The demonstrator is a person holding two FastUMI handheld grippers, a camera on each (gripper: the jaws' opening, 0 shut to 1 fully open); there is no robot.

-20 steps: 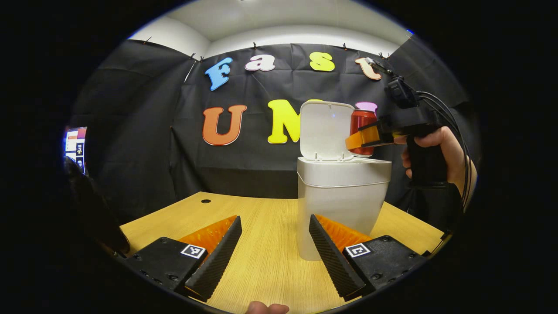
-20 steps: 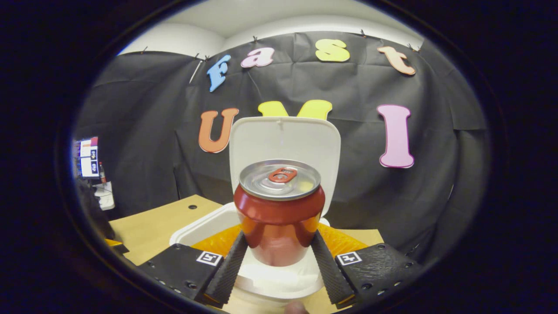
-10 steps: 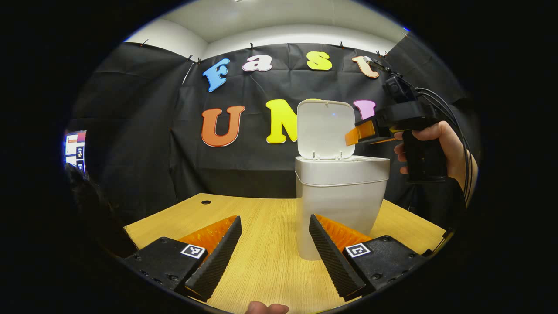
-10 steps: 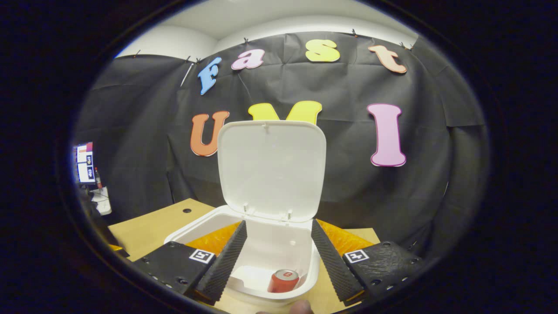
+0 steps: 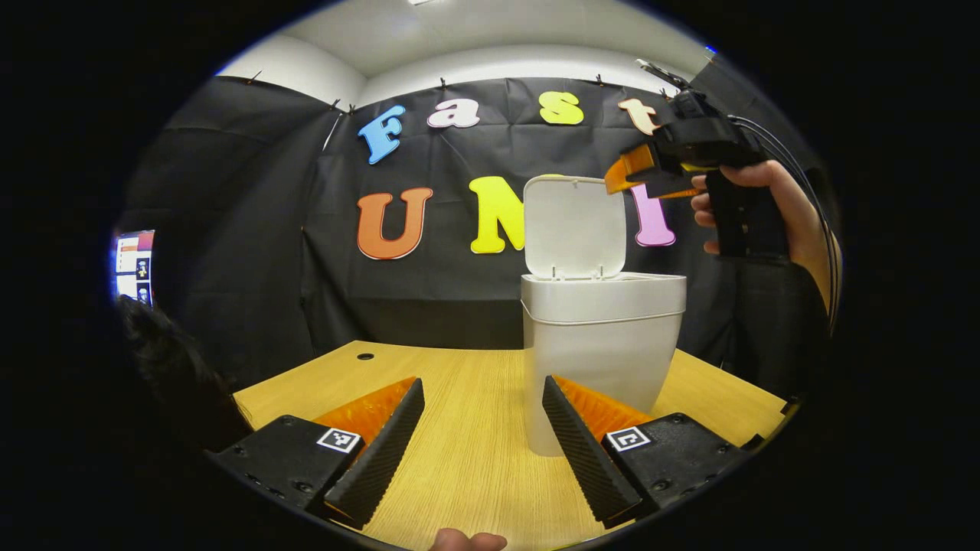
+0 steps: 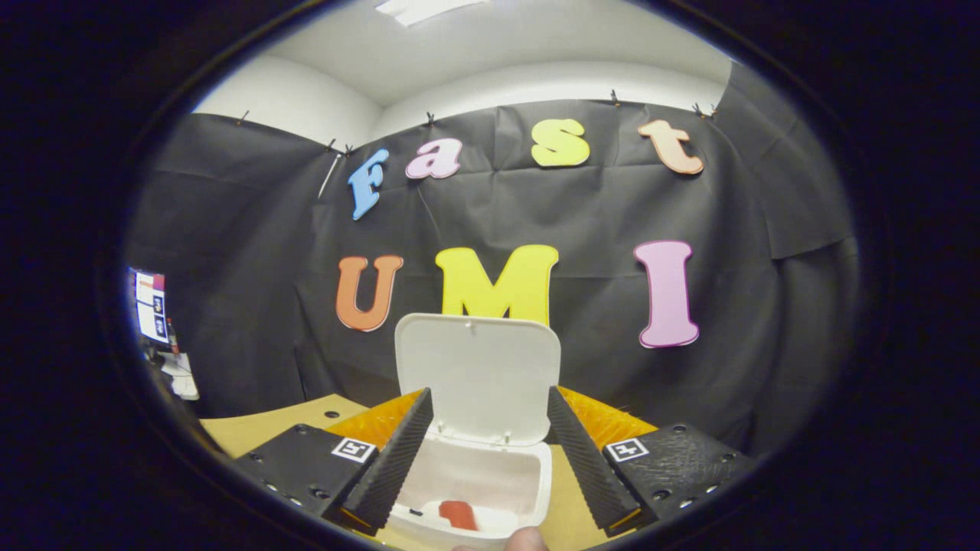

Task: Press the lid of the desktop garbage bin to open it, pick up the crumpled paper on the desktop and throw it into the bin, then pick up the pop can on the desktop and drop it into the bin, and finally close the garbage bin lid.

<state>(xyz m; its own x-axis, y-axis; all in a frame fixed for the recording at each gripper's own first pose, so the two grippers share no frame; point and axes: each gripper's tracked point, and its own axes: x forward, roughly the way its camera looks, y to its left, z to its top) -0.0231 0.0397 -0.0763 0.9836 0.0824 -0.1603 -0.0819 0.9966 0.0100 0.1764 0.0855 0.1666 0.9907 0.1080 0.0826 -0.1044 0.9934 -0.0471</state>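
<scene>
**A:** How far along are we?

**B:** Nearly done, I'd judge. The garbage bin (image 5: pixel 601 360) stands on the desk (image 5: pixel 459 451) with its lid (image 5: pixel 574 226) tipped up and back on the far hinge. In the right gripper view, looking down into the bin (image 6: pixel 528 490), the pop can (image 6: pixel 458 513) shows as a red shape lying at the bottom — so that step looks finished.

**A:** And the crumpled paper?

**B:** Hard to say. There are pale patches around the can on the bin floor, but I can't tell paper from white plastic. No paper lies on the bare desk in the left gripper view, so it is probably inside.

**A:** The grippers?

**B:** The left gripper (image 5: pixel 482 440) hangs low over the near desk, fingers spread with nothing between them, the bin just beyond its right finger. The right gripper (image 6: pixel 484 451) is spread and empty too, above the bin mouth. From the left gripper view, that right gripper (image 5: pixel 624 172) is up beside the lid's top right corner, held in a hand (image 5: pixel 766 207).

**A:** What's left?

**B:** Closing the lid (image 6: pixel 476 375) — it is open.

**A:** Anything cut off?

**B:** The bin's near rim runs out at the bottom edge of the right gripper view, and the desk to the right behind the bin is hidden.
</scene>
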